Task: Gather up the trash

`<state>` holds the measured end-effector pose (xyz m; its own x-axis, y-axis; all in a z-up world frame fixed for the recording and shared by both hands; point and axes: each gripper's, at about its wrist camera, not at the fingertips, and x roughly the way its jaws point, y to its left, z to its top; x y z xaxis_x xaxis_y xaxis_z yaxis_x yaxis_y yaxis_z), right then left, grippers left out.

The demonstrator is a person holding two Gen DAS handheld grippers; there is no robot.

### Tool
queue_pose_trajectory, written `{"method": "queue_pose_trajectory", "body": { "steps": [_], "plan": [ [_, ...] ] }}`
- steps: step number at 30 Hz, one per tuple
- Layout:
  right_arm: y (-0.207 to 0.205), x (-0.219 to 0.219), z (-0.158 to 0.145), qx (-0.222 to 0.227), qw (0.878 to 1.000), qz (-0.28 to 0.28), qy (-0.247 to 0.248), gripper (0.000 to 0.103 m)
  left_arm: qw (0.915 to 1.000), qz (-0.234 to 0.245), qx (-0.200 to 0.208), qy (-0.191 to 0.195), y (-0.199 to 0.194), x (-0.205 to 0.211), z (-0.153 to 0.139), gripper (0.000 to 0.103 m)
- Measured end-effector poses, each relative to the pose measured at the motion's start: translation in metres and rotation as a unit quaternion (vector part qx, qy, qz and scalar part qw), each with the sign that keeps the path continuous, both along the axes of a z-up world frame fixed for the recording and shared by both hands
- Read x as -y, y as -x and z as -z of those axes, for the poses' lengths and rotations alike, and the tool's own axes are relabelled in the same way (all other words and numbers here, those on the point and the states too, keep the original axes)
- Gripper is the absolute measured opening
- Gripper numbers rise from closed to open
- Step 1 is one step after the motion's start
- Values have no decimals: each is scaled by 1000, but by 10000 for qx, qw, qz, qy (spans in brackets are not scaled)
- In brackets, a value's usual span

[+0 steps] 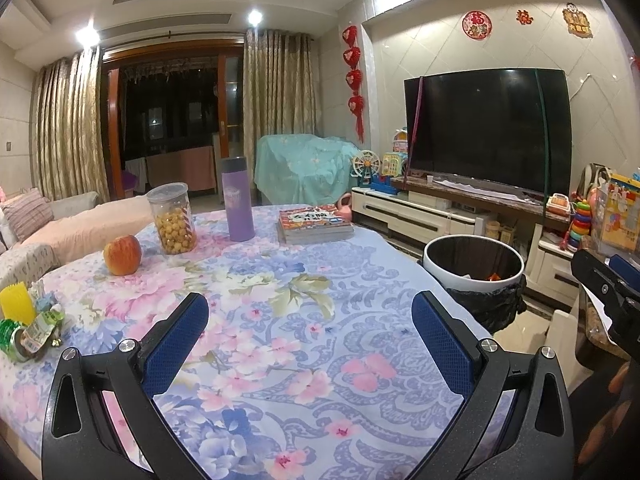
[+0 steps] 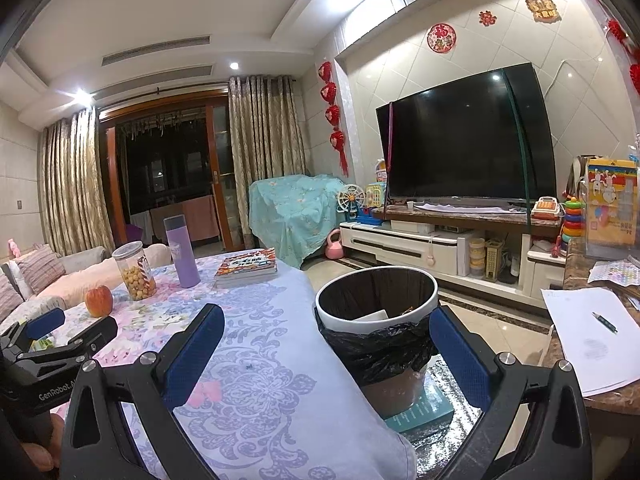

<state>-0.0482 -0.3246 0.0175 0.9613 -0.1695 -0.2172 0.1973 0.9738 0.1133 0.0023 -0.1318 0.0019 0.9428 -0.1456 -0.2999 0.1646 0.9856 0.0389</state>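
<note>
- Your left gripper [image 1: 310,330] sits nearest, its two blue pads spread wide and holding nothing, above the floral tablecloth [image 1: 280,320].
- Your right gripper [image 2: 326,346] is likewise spread wide and holds nothing; it hangs over the table's right edge, with the trash bin just beyond its right finger.
- The trash lies at the table's left edge: one cluster of crumpled wrappers [image 1: 30,330], green and white, next to a yellow piece. You cannot count the single wrappers.
- One trash bin [image 1: 474,266], white-rimmed with a black liner, stands on the floor just beside the table's right side; scraps already lie inside.
- Farther along the table stand one apple [image 1: 123,255], one clear jar of yellow balls [image 1: 172,220], one purple bottle [image 1: 239,200] and one stack of books [image 1: 314,225].
- To the right, a second surface carries one sheet of paper [image 2: 588,336] and one pen [image 2: 605,322].
- The far wall holds one television [image 1: 488,132] on a low cabinet, with toys around it.
- Curtains [image 1: 276,116] frame a dark glass door.
</note>
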Motion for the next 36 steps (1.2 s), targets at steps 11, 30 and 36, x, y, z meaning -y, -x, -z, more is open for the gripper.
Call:
{"method": "queue_pose_trajectory", "body": {
  "steps": [11,30,36],
  "plan": [
    [-3,2,0,-51,10000,-29,-28,103,10000,37,-36,-64,-4,4,2,103],
    [-13,3,5,-191,9997,-120,-31,103,9997,128,-177,-61,-15,4,7,103],
    [-17,4,6,-238,9996,-118,-35,103,9996,159,-236,-47,-20,2,10,103]
  ]
}}
